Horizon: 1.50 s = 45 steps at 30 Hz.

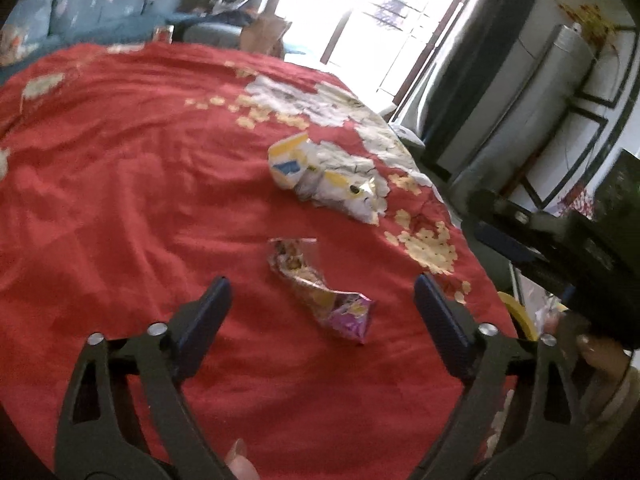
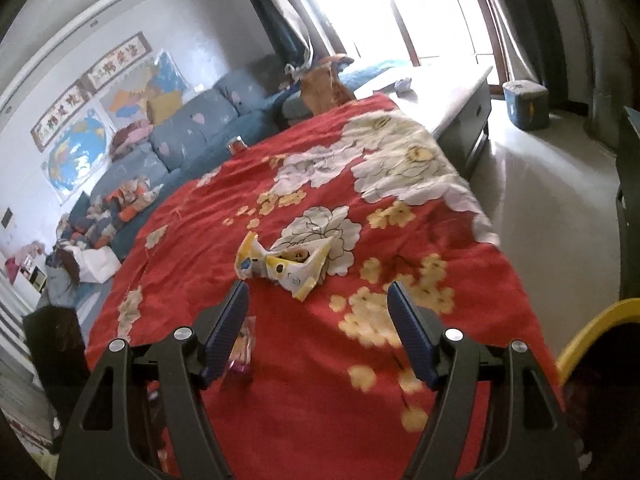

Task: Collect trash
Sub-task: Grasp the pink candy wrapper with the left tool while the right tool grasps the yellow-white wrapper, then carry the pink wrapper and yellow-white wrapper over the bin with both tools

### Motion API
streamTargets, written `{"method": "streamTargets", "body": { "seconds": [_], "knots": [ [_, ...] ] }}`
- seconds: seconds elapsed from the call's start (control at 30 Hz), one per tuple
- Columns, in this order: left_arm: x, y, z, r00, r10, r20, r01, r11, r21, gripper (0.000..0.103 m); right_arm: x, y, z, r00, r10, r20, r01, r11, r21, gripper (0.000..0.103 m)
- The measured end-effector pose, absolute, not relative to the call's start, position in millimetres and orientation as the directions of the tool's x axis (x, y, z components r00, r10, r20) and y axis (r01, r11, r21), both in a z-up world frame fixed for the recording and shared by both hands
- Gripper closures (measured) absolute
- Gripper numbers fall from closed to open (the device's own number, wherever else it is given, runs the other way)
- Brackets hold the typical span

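Left wrist view gives us no readable brand on either piece of trash; print on both is too blurred. On the far wall in the right wrist view we see framed calligraphy scrolls (image 2: 90,80) with large characters we cannot read, above two maps (image 2: 76,152).

We are over a red floral cloth (image 1: 120,200) covering a table or bed. Beyond it stands a blue sofa (image 2: 192,132) piled with clothes, bright glass doors (image 2: 432,12) and a pale floor (image 2: 552,200). A yellow rim (image 2: 592,328) shows at the cloth's near right corner.

Our left gripper (image 1: 322,304) is spread wide, its pads touching nothing. A crumpled purple-and-gold snack wrapper (image 1: 320,288) lies on the cloth between the fingers, its long axis running from upper left to lower right, purple end nearest us. Beyond it lies a crushed white, yellow and blue carton (image 1: 324,176).

Our right gripper (image 2: 318,304) is also spread and empty. That carton (image 2: 284,266) lies just ahead of its tips, long axis roughly across the view. The purple wrapper (image 2: 242,352) peeks out beside the left finger.
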State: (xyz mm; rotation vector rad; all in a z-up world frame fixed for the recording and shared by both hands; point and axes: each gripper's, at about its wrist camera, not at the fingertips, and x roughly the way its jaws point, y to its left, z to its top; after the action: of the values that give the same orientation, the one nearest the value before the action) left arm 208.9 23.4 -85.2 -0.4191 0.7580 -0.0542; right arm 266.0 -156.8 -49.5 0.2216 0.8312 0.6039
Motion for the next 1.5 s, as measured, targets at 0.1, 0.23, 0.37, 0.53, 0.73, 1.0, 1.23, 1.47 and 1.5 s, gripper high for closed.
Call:
{"method": "streamTargets", "body": {
  "seconds": [0.1,0.23,0.37,0.53,0.73,1.0,1.23,1.47,1.5],
  "knots": [
    [212,23,-93,0.710,-0.231,-0.665,-0.099,0.902,-0.419,0.033,283,-138,-62,0.500,0.564,-0.657,-0.405,0.823,0.399,0.040],
    [216,21,-101,0.697,-0.250,-0.672,-0.093,0.897,-0.431,0.039,302,-127,-78,0.472,0.559,-0.682,-0.359,0.828,0.430,0.049],
    [217,19,-103,0.693,-0.259,-0.672,-0.083,0.898,-0.432,0.046,319,-116,-90,0.446,0.560,-0.698,-0.323,0.828,0.458,0.053],
    [218,16,-106,0.688,-0.268,-0.675,-0.071,0.900,-0.429,0.052,330,-107,-104,0.410,0.575,-0.708,-0.299,0.818,0.491,0.068],
    [214,17,-108,0.687,-0.274,-0.673,-0.070,0.897,-0.437,0.062,323,-110,-103,0.404,0.613,-0.679,-0.313,0.790,0.527,0.092],
    [210,14,-107,0.688,-0.277,-0.670,-0.054,0.902,-0.428,0.080,291,-130,-72,0.513,0.581,-0.632,-0.358,0.814,0.458,0.095],
    [205,-3,-95,0.702,-0.290,-0.650,0.011,0.917,-0.398,0.087,267,-171,-50,0.617,0.532,-0.579,-0.340,0.845,0.413,0.095],
    [203,-23,-80,0.717,-0.319,-0.619,0.075,0.919,-0.387,0.087,244,-223,-33,0.690,0.492,-0.532,-0.288,0.860,0.422,0.095],
    [202,-27,-77,0.719,-0.326,-0.614,0.088,0.919,-0.385,0.087,240,-229,-31,0.698,0.484,-0.528,-0.280,0.863,0.422,0.095]
  ]
}}
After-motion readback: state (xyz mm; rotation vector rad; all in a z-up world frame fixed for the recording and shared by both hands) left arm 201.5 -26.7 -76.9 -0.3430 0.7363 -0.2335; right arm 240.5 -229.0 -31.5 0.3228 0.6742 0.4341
